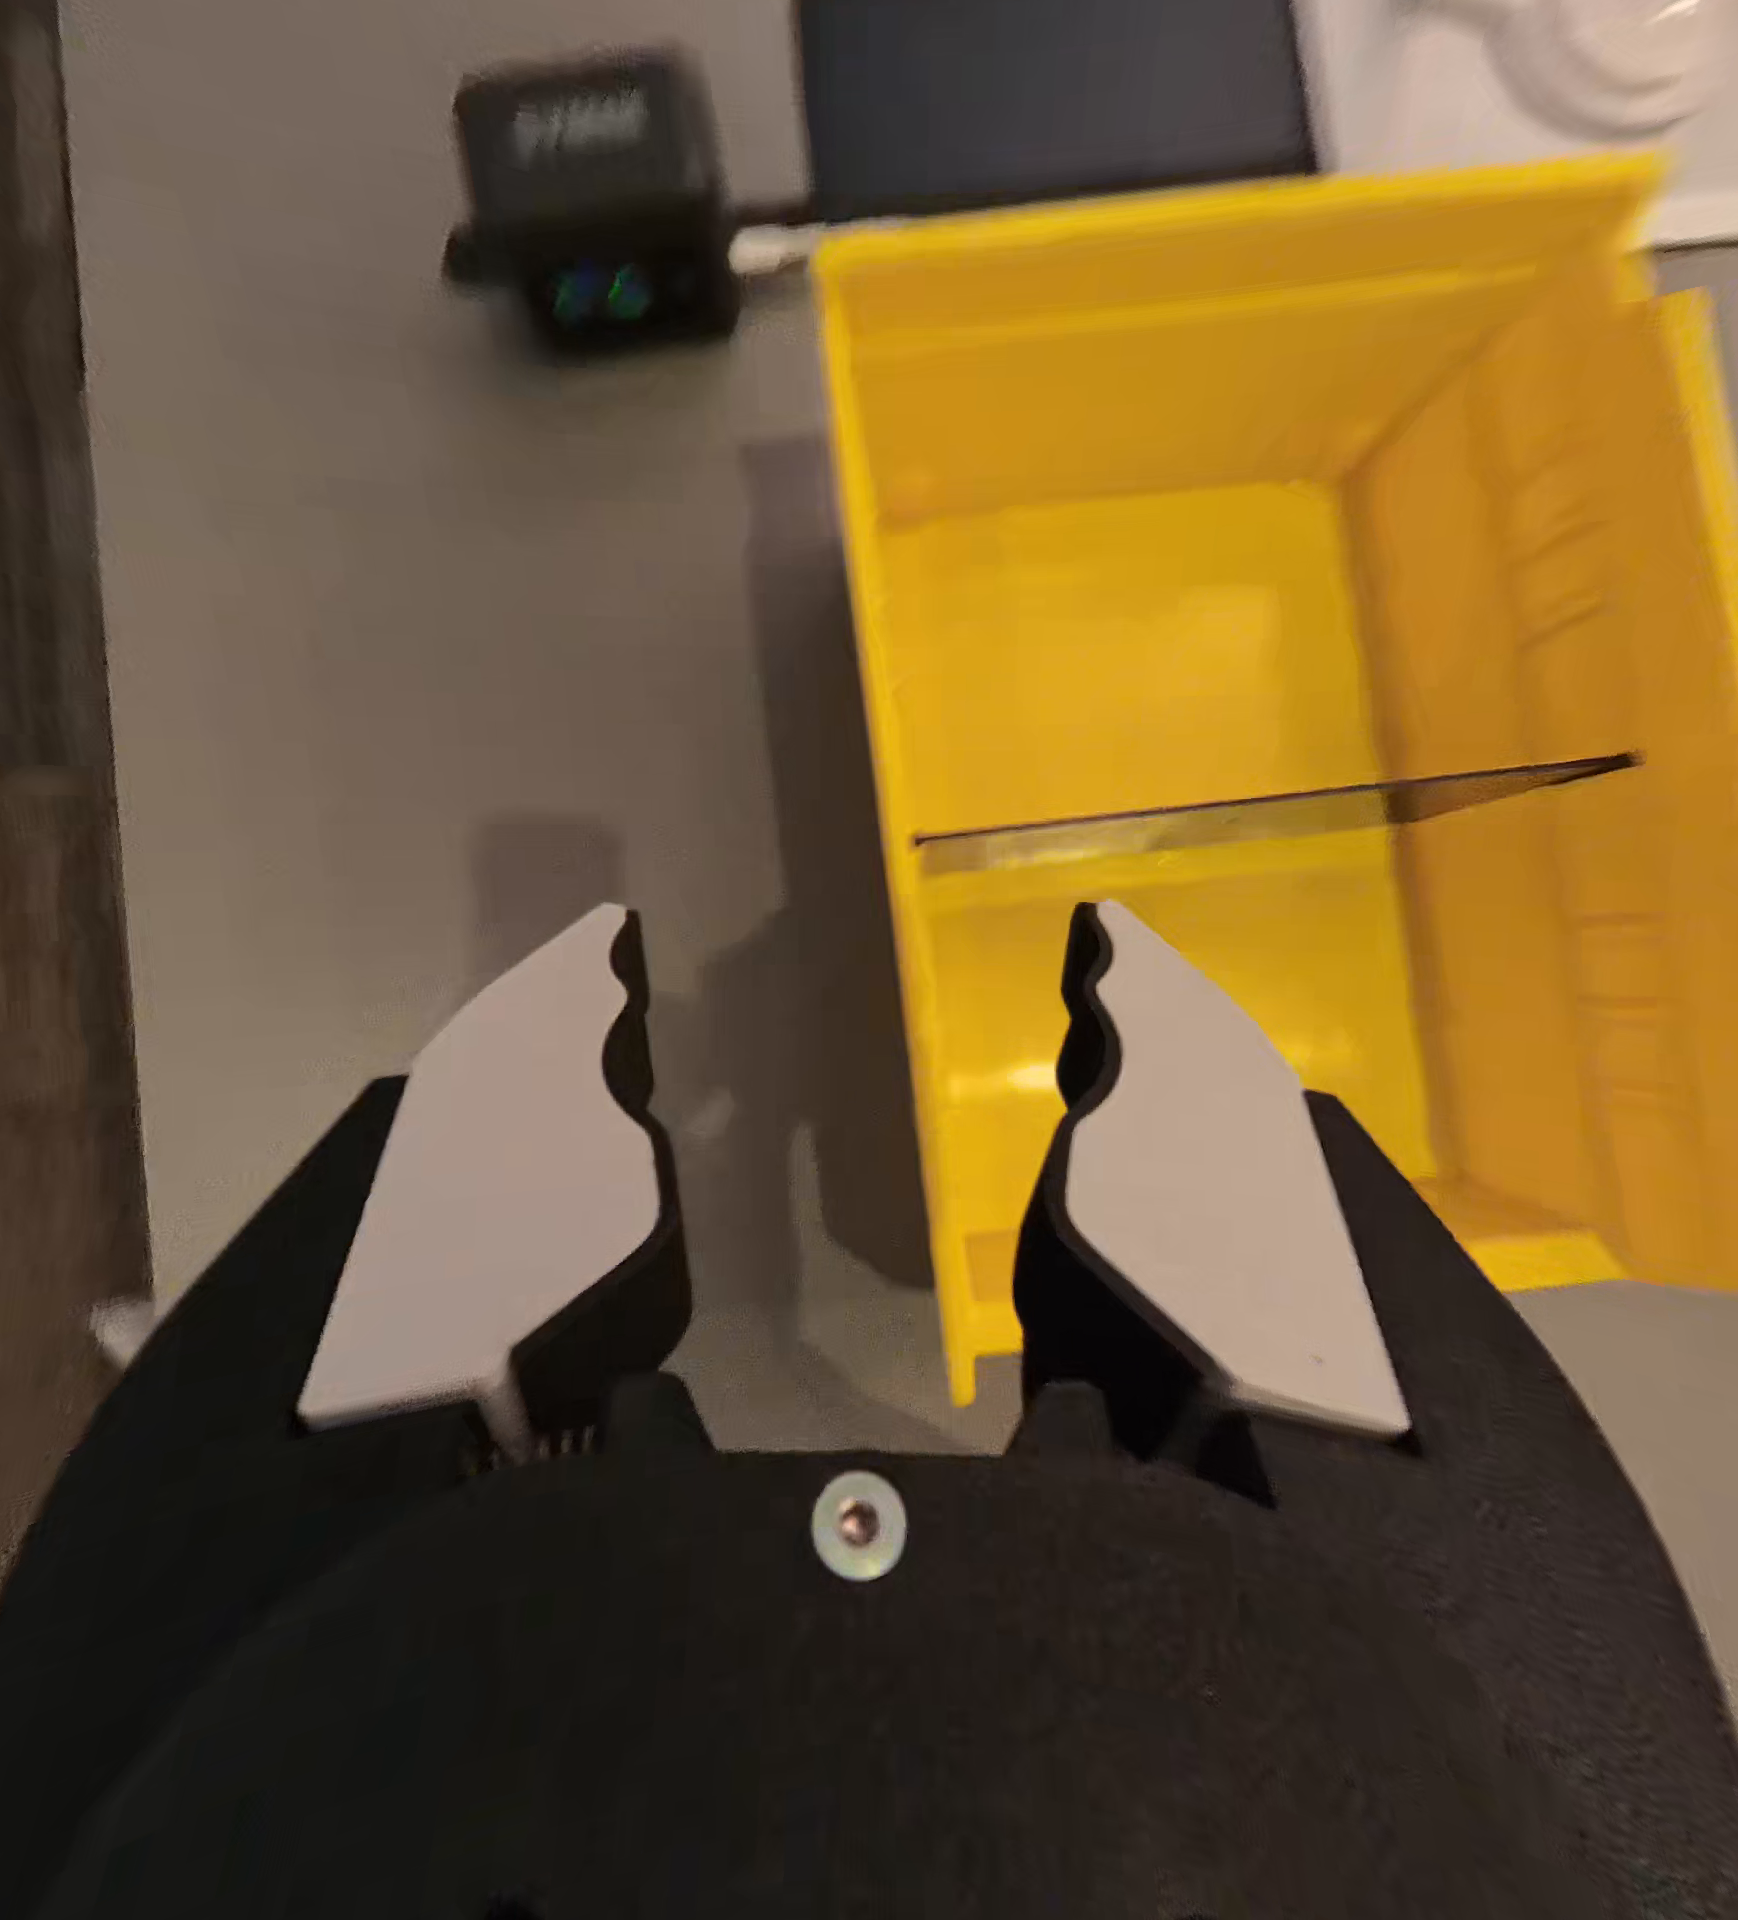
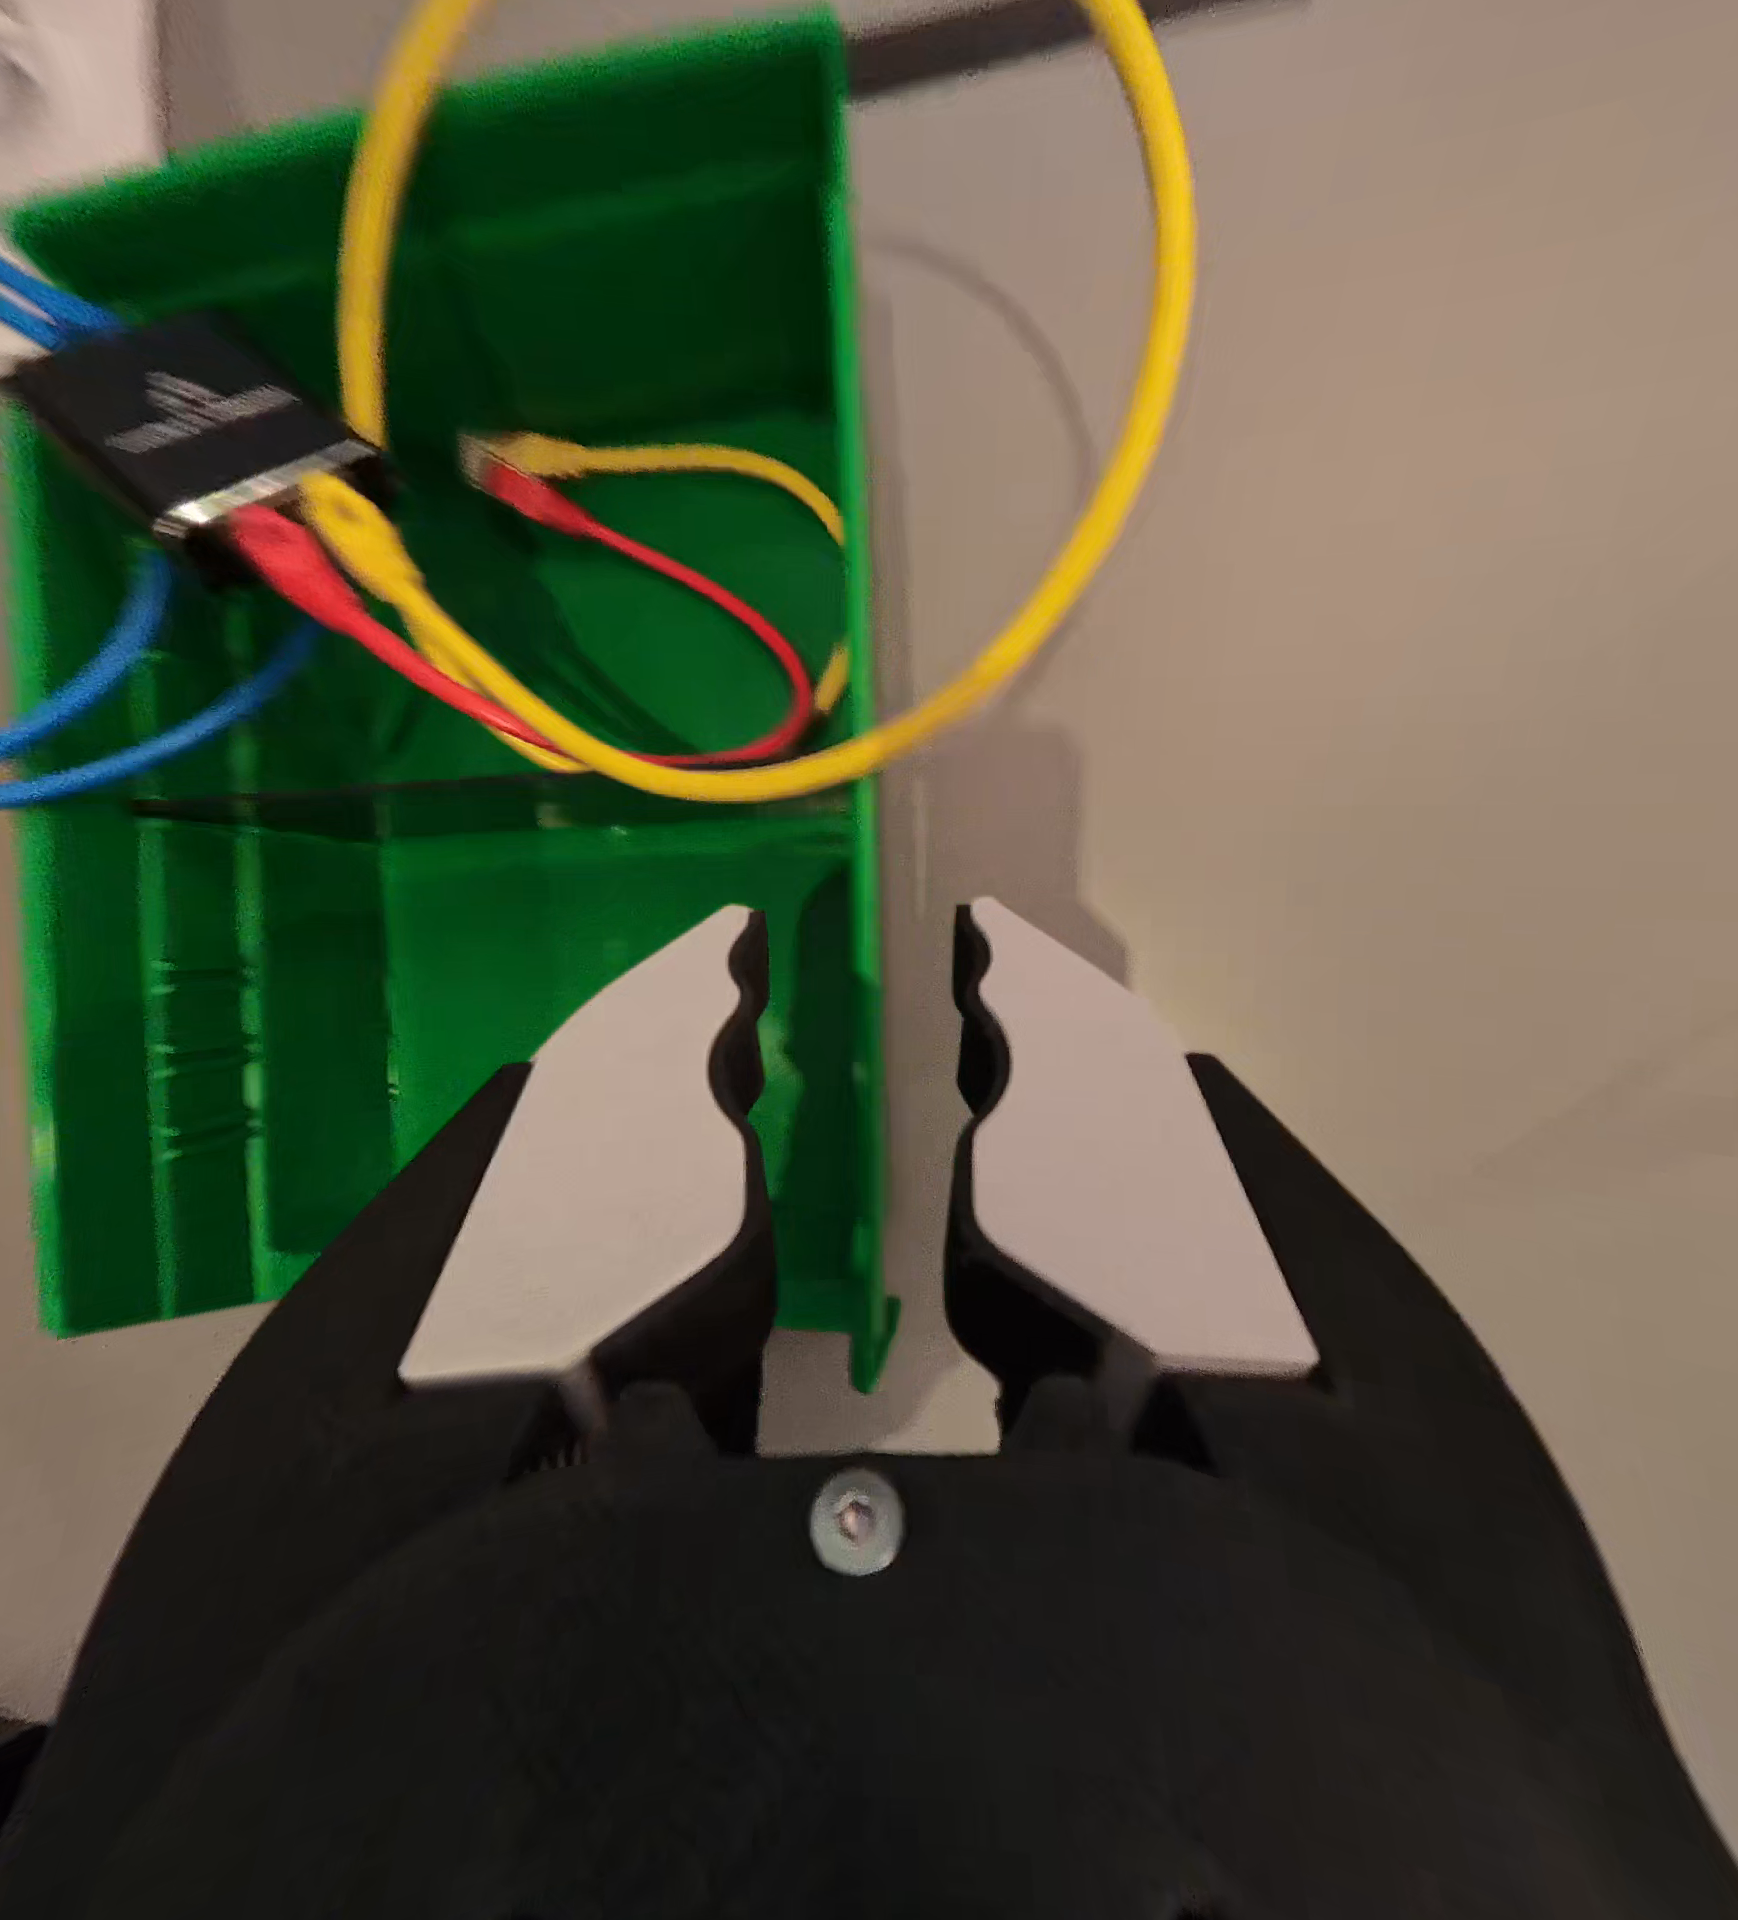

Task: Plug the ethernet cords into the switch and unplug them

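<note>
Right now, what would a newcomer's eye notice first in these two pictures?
In the right wrist view, a big yellow cord loops up out of the green bin, where a red cord and the black switch lie. In the left wrist view, the bright yellow bin stands empty on the grey table.

1 switch (image 2: 195, 436), 2 bins (1 yellow (image 1: 1156, 343), 1 green (image 2: 636, 260)).

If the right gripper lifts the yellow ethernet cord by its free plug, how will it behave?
Probably springy, not limp: the yellow cord holds a tall loop. Its other end seems plugged into the black switch, so pulling may drag that small switch.
</note>
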Tool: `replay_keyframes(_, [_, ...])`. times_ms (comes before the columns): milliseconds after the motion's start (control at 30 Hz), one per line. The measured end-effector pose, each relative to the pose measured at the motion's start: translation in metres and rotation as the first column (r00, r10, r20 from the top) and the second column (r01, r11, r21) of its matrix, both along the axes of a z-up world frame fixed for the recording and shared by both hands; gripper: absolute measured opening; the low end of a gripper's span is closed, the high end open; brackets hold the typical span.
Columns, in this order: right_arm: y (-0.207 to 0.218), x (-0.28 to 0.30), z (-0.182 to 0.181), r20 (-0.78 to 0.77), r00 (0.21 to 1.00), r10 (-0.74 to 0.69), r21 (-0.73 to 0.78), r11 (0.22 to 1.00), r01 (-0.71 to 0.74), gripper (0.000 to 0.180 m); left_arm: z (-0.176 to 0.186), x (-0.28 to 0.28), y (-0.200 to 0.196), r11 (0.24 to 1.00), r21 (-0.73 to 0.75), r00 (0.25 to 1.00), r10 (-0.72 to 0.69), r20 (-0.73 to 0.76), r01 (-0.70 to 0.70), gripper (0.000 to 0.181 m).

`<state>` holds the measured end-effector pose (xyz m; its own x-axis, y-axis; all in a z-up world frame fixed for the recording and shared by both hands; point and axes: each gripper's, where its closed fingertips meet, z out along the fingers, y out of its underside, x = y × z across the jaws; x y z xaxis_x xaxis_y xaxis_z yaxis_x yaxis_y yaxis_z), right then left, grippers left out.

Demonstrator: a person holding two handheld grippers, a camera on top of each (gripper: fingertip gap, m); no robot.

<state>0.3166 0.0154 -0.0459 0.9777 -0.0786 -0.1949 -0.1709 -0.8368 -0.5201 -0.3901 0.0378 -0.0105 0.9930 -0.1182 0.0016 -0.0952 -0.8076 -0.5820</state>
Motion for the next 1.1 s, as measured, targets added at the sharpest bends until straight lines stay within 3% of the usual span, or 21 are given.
replay_keyframes(100, [-0.002,-0.001,-0.019,-0.094,0.996,0.005,-0.052,0.999,-0.010,0.016,-0.021,-0.016,-0.004,0.994,-0.086,0.997,0.070,0.035,-0.067,0.078])
replay_keyframes(200, [-0.004,-0.010,-0.035,-0.112,0.993,0.047,-0.133,0.989,-0.062,0.017,-0.033,-0.029,-0.004,0.985,-0.122,0.991,0.129,0.024,-0.126,0.079])
replay_keyframes(367, [-0.004,-0.013,-0.052,0.013,0.994,0.112,-0.227,0.968,-0.106,0.012,-0.060,-0.013,-0.012,0.964,-0.263,0.996,0.057,0.075,-0.035,0.075])
replay_keyframes(467, [-0.004,-0.013,-0.061,0.006,0.994,0.109,-0.272,0.957,-0.103,0.010,-0.074,-0.002,-0.017,0.940,-0.341,0.995,0.024,0.095,0.010,0.072])
replay_keyframes(700, [-0.004,-0.023,-0.081,-0.090,0.990,0.106,-0.330,0.935,-0.130,0.009,-0.090,0.006,-0.011,0.920,-0.389,0.994,-0.013,0.104,0.053,0.043])
replay_keyframes(833, [-0.008,-0.036,-0.081,-0.105,0.988,0.114,-0.366,0.919,-0.145,0.010,-0.098,0.023,-0.020,0.880,-0.448,0.975,-0.064,0.213,0.155,0.010])
replay_keyframes(1100, [-0.014,-0.073,-0.079,-0.133,0.971,0.199,-0.458,0.856,-0.238,0.011,-0.102,0.024,-0.022,0.853,-0.503,0.990,-0.137,0.042,0.140,0.007])
